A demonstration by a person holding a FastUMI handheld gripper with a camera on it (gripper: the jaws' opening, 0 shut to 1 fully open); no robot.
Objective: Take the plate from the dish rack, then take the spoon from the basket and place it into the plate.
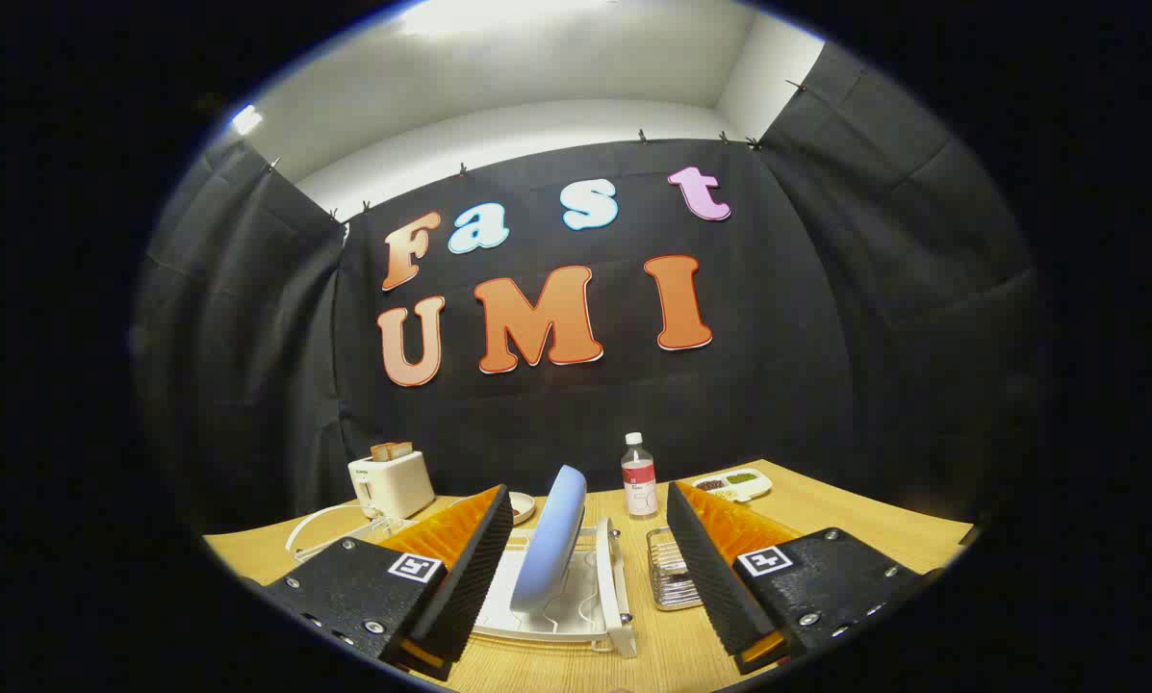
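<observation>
- The gripper (590,568) is spread wide and holds nothing.
- The pale blue plate (550,549) stands on edge in the white dish rack (614,597), just ahead, between the fingers and nearer the left one.
- Its rim faces the gripper, leaning slightly right.
- The wire basket (670,570) sits beside the right finger; I cannot make out the spoon.

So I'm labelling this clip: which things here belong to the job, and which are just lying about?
Job: plate upright in dish rack, metal basket, open fingers.
Lying about: toaster, bottle, divided snack tray, small dish.
</observation>
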